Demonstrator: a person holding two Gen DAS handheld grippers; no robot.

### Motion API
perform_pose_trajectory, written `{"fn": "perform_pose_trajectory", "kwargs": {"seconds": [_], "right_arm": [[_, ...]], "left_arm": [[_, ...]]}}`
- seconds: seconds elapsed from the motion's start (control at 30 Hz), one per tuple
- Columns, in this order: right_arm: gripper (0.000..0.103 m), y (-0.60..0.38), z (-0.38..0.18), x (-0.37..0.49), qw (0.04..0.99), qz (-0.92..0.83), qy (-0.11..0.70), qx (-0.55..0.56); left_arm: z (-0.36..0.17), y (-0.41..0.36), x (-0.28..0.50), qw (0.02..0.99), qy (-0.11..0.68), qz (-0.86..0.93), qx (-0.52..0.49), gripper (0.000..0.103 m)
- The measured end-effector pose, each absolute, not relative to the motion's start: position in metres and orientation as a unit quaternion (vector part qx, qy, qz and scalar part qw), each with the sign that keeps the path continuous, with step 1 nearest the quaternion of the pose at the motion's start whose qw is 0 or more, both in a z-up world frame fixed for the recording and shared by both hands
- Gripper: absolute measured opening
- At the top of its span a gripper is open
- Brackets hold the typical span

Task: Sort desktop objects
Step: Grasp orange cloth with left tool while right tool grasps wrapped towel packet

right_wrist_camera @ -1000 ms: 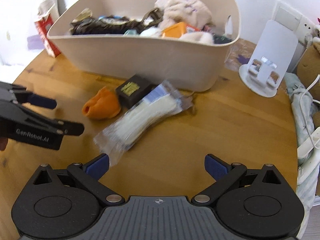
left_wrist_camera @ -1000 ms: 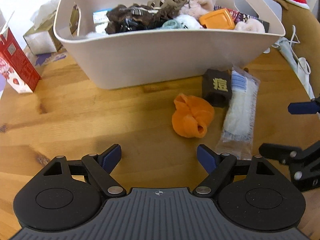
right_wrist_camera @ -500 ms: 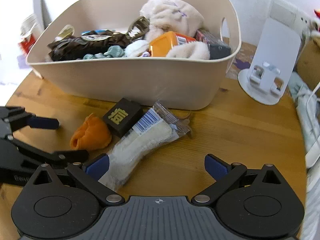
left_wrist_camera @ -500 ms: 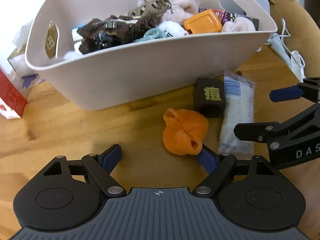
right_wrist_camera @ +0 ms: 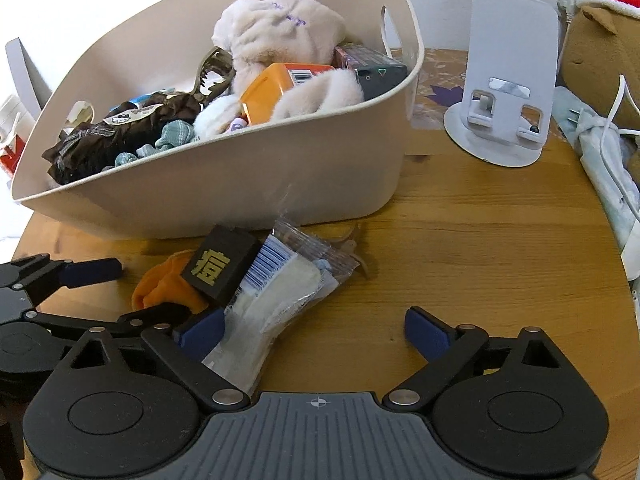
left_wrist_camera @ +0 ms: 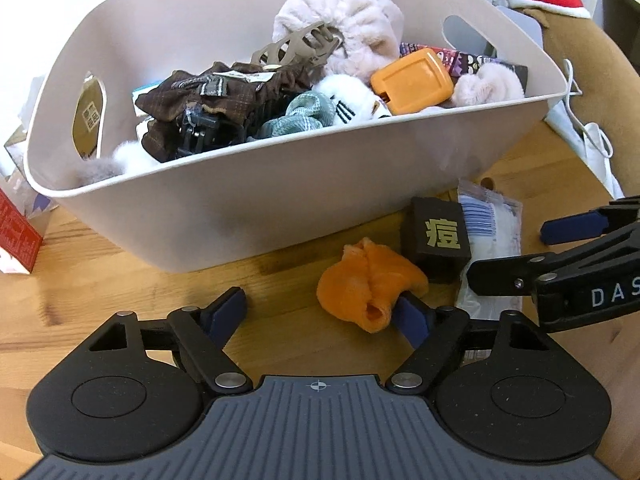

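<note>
Jaws narrowing, both grippers angled down, left gripper (left_wrist_camera: pixel 320 314), right gripper (right_wrist_camera: pixel 314 330)

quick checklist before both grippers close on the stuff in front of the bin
1. Left gripper jaws have just been closing, nothing clamped: ok.
2. Orange cloth centred between them: not ok, it sits at the right-hand finger.
3. Right gripper jaws have just been closing, unclamped: ok.
4. Clear packet centred: not ok, it lies by the left-hand finger.
5. Black box clear of the cloth: not ok, they overlap.
6. Room in the bin: cannot tell, it looks full.
</note>
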State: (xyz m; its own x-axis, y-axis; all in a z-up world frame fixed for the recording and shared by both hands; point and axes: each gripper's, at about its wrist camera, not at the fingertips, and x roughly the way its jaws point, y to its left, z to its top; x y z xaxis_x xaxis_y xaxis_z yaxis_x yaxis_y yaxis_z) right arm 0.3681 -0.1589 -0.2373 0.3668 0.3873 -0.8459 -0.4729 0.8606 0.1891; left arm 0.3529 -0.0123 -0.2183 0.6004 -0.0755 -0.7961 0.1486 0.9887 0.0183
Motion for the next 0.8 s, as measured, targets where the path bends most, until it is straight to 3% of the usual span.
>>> {"fn": "perform_pose_trajectory", "kwargs": {"seconds": [0.07, 0.17, 0.33, 0.47, 0.63, 0.8], "right_arm": [[0.096, -0.155, -0.237, 0.369, 0.824, 0.258, 0.501, -0.051], [0.085, -0.151, -0.235, 0.365, 0.823, 0.265, 0.499, -0.055], [0.055, -0.145, -0.230, 0.361, 0.818, 0.275, 0.504, -0.046], [0.039, -0.149, -0.229, 0.356, 0.809, 0.277, 0.518, -0.023], [0.028, -0.156, -0.229, 0.349, 0.800, 0.283, 0.530, -0.006], [0.023, -0.167, -0.227, 0.340, 0.794, 0.298, 0.529, -0.012]], "left_arm": [[-0.217, -0.014, 0.352, 0.896, 0.434, -0.081, 0.049, 0.064], [-0.216, -0.018, 0.351, 0.896, 0.427, -0.106, 0.063, 0.049], [-0.215, -0.022, 0.356, 0.892, 0.424, -0.136, 0.079, 0.035], [-0.215, -0.031, 0.353, 0.888, 0.424, -0.152, 0.089, 0.019], [-0.214, -0.042, 0.350, 0.881, 0.430, -0.167, 0.110, 0.009], [-0.215, -0.044, 0.352, 0.872, 0.443, -0.178, 0.111, 0.006]]}}
